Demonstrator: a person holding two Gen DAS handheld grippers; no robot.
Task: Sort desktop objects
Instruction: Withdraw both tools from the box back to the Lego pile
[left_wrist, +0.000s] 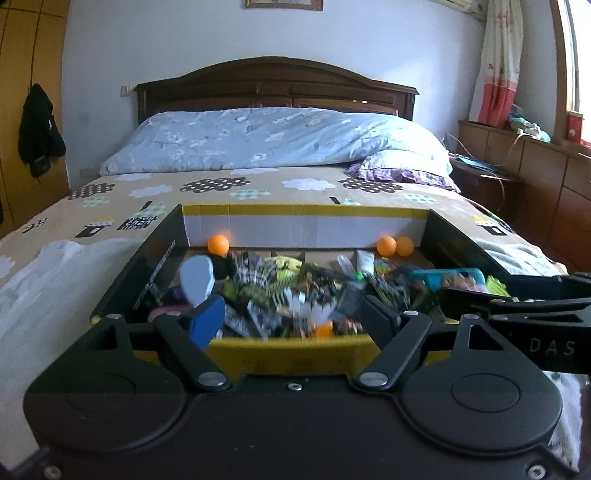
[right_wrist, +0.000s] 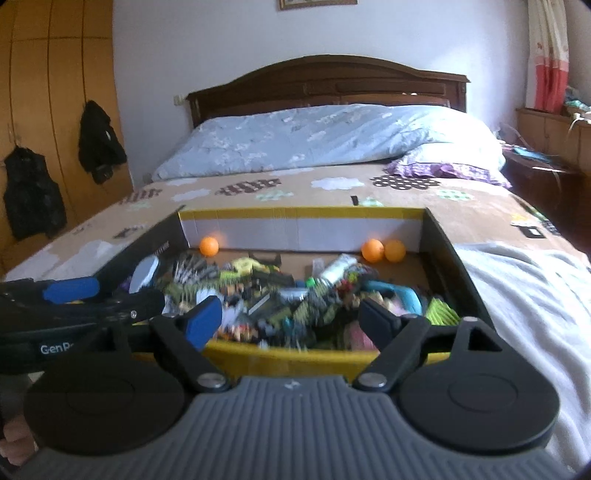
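The left gripper (left_wrist: 291, 314) and right gripper (right_wrist: 291, 319) are held wide and empty above the yellow-edged cardboard box (left_wrist: 303, 212), ready for picking; 3 orange balls (left_wrist: 386, 245) are seen at its far wall.

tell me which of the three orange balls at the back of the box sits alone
The orange ball at the back left corner sits alone against the white back wall. The other two sit side by side at the back right corner.
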